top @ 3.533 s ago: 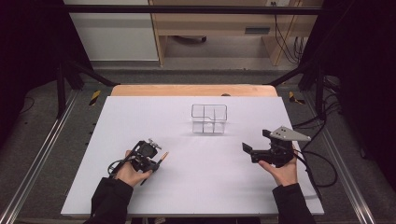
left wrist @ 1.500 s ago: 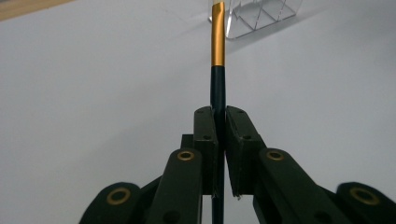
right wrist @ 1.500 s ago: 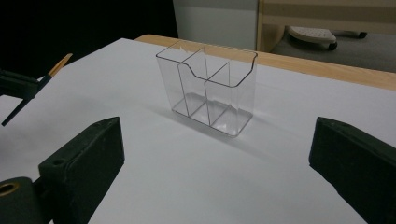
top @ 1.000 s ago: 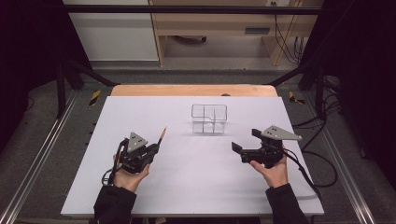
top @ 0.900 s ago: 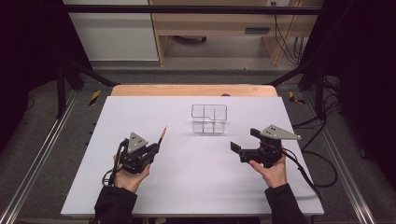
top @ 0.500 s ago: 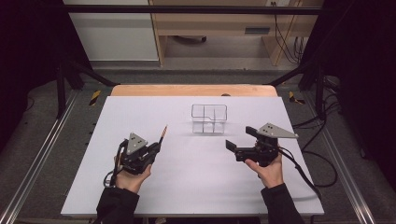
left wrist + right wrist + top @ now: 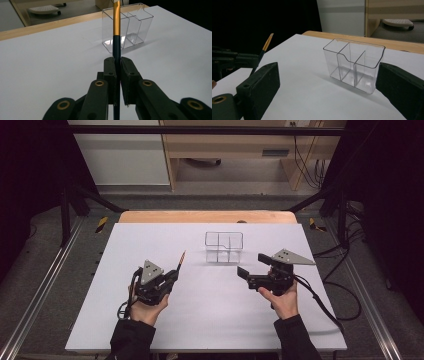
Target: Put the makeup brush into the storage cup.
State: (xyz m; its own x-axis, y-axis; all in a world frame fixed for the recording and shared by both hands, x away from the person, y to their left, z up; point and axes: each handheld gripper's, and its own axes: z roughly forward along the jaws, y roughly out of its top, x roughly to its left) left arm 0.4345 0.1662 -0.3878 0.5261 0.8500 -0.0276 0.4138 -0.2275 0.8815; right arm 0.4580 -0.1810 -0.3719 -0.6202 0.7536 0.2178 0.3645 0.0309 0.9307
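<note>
High view. White table (image 7: 150, 330), two gloved-sleeved forearms in from the near edge. Left gripper (image 7: 172, 276) sits left of centre, jaws pinched tight on a thin brush (image 7: 181, 260) whose orange tip slants up and away toward the far side. A clear plastic organizer (image 7: 224, 247) stands past the middle of the table, apart from both tools. Right gripper (image 7: 250, 270) hangs just short of it on the near right, jaws spread wide, nothing between them. Compared with a few seconds back: the left hand has turned so its grey plate faces up and the brush now points at the organizer; over the last second the right gripper has crept left and nearer the container, while the left has held its place.

Left gripper view. Pads clamp the dark lower shaft of the brush (image 7: 116, 47); the orange part rises straight in front of the organizer (image 7: 130, 27). Aim looks lined up with its compartments.

Right gripper view. Both jaws stand far apart, the organizer (image 7: 353, 63) framed between them but untouched; three compartments, all empty. The left gripper (image 7: 242, 61) and brush tip (image 7: 267, 42) show farther off at the left edge.

Reading: the right hand seems set to steady the container so the left can drop the brush in. Neither step is done yet.
</note>
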